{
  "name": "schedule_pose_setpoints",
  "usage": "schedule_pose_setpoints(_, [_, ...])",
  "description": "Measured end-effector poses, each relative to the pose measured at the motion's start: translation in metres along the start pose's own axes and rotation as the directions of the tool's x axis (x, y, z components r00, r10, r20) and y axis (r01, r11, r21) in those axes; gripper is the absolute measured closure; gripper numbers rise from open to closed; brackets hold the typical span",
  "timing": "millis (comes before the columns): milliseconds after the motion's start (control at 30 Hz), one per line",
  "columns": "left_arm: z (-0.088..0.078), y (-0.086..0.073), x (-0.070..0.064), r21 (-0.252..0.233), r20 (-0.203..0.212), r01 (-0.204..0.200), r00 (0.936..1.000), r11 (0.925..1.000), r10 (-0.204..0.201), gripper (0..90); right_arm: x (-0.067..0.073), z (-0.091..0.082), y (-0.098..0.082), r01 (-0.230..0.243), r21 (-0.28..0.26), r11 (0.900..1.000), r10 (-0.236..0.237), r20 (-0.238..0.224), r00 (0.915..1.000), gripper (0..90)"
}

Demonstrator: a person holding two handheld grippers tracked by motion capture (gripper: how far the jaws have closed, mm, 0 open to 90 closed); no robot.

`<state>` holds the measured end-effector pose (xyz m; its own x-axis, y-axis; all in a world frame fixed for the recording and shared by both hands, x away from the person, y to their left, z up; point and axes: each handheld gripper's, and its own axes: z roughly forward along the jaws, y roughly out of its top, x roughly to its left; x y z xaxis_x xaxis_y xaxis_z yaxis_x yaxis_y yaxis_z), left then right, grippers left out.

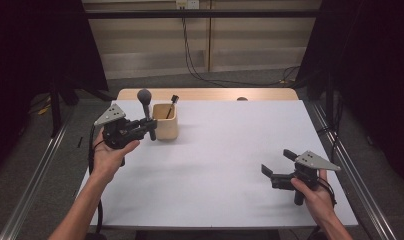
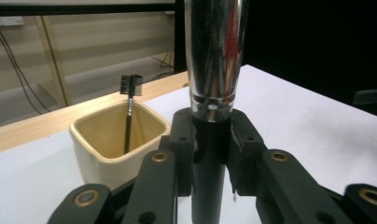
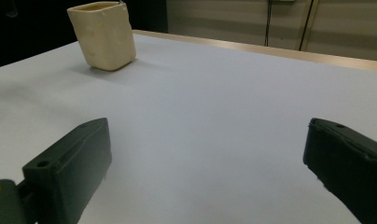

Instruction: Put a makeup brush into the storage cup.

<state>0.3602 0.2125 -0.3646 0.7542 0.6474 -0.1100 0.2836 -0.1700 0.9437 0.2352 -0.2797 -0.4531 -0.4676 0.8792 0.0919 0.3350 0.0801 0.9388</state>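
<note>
High view: left gripper was clamped on an upright makeup brush, just left of the cream cup holding a small brow brush. Right gripper sat jaws apart, empty, near the table's right edge.

From the high view you look forward and down over your own forearms onto the whole white table, with the wall and cables beyond its far edge. Your left gripper view sits low and very close behind its jaws, facing the far left corner, where the cream cup stands just ahead and the far wall rises behind. Your right gripper view rides low near the table's near right side and faces left and far across the bare surface, catching the same cream cup well off. All three views share that cup and the table's far wooden edge.
</note>
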Motion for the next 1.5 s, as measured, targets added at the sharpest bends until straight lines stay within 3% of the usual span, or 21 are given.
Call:
schedule_pose_setpoints(200, [0.005,0.006,0.003,-0.018,-0.008,0.006,1.0000,0.9998,-0.006,74.7,-0.005,-0.007,-0.007,-0.011,-0.018,1.000,0.012,0.029,0.9995,0.6])
schedule_pose_setpoints(633, [0.021,0.018,0.015,-0.029,-0.046,0.007,0.9989,0.9996,-0.009,74.7,-0.008,-0.016,-0.011,-0.026,-0.062,0.998,0.029,0.043,0.9986,0.1])
schedule_pose_setpoints(833, [0.029,0.020,0.022,-0.048,-0.070,0.016,0.9974,0.9987,-0.020,74.7,-0.005,-0.014,-0.013,-0.032,-0.058,0.998,0.033,0.016,0.9993,0.1])
schedule_pose_setpoints(1233, [0.048,0.022,0.035,-0.069,-0.114,0.032,0.9927,0.9971,-0.040,74.7,-0.004,-0.013,-0.014,-0.027,-0.050,0.998,0.027,0.009,0.9996,0.1])
schedule_pose_setpoints(1500, [0.057,0.021,0.038,-0.070,-0.124,0.015,0.9920,0.9974,-0.023,74.7,-0.004,-0.013,-0.013,-0.031,-0.053,0.998,0.031,0.012,0.9994,0.1])
